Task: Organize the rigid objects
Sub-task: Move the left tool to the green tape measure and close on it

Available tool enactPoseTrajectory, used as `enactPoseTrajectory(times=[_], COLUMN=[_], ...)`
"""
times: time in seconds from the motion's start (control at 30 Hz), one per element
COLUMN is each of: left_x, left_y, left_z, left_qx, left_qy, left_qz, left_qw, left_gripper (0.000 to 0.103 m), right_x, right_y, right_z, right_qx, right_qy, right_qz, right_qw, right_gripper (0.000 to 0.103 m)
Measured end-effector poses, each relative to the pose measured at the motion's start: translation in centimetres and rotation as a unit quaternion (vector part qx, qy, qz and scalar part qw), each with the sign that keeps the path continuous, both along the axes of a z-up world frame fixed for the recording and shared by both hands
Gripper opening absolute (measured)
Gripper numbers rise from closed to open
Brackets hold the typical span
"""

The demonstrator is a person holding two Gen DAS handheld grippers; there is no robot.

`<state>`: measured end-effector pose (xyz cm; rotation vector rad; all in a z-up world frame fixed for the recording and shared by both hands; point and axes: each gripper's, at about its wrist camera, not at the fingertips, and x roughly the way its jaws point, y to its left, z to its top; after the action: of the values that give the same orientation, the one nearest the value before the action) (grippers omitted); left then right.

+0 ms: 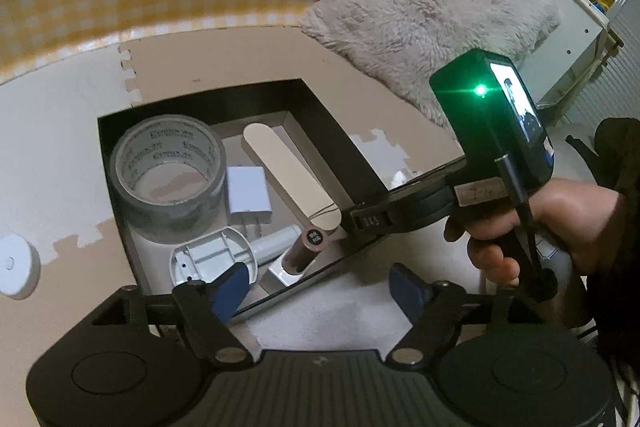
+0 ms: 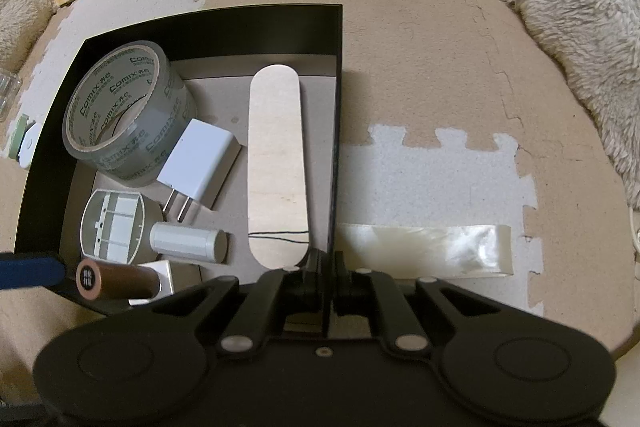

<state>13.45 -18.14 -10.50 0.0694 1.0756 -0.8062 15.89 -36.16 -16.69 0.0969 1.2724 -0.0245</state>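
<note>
Looking from the left wrist view, the left gripper (image 1: 320,289) hangs over the near edge of a black box (image 1: 120,131) with its blue pads spread wide and nothing between them. One pad (image 1: 230,291) covers part of a pale plastic shell (image 1: 208,259), ribbed inside, lying by the box's near wall. A brown tube (image 1: 302,253) leans in the near corner, its foot hidden by a glossy white block; small print on its cap is unreadable. Farther in stand a grey roll of tape (image 1: 168,175), a white charger (image 1: 248,195) and a flat, round-ended wooden stick (image 1: 290,173). The right gripper (image 1: 366,221) reaches the box's right wall, its tips too dark to read here; a hand (image 1: 532,227) grips its handle, the sleeve cut off by the frame. A fluffy cream cushion (image 1: 432,7) lies beyond.

In the right wrist view, the right gripper (image 2: 326,267) has its jaws pressed together, pinching the thin right wall of the box (image 2: 338,87). The tape roll (image 2: 124,119) leans against the far left corner, the charger (image 2: 198,163) shows two metal prongs, and a white cylinder (image 2: 186,241) lies beside the shell (image 2: 112,227). The stick (image 2: 276,163) lies along the right wall with a thin dark thread across its near end. The tube (image 2: 120,281) is partly hidden by the gripper body. A blue pad (image 2: 32,271) of the left gripper pokes in at the left edge. A strip of clear tape (image 2: 424,247) shines on the foam mat (image 2: 420,67).
</note>
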Motion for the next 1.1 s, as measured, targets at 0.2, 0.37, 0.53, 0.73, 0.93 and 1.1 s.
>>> enactPoseTrajectory(times=[0.2,0.37,0.53,0.73,0.93,1.1], left_x=[-0.1,0.2,0.7,1.7,3.6,5.8], left_y=[0.4,0.8,1.3,2.5,4.6,7.2], left_z=[0.8,1.5,1.9,2.5,3.5,3.2], left_qx=[0.004,0.008,0.013,0.02,0.029,0.055], left_qy=[-0.015,-0.028,-0.038,-0.056,-0.092,-0.111], left_qz=[0.008,0.017,0.023,0.046,0.087,0.127], left_qw=[0.9999,0.9994,0.9989,0.9972,0.9916,0.984], left_gripper=[0.094,0.103,0.103,0.103,0.103,0.103], right_x=[0.0,0.0,0.0,0.0,0.0,0.0], right_y=[0.0,0.0,0.0,0.1,0.1,0.0], right_z=[0.0,0.0,0.0,0.0,0.0,0.0], right_qx=[0.0,0.0,0.0,0.0,0.0,0.0], right_qy=[0.0,0.0,0.0,0.0,0.0,0.0], right_qz=[0.0,0.0,0.0,0.0,0.0,-0.001], right_qw=[1.0,1.0,1.0,1.0,1.0,1.0], right_gripper=[0.007,0.007,0.007,0.007,0.007,0.007])
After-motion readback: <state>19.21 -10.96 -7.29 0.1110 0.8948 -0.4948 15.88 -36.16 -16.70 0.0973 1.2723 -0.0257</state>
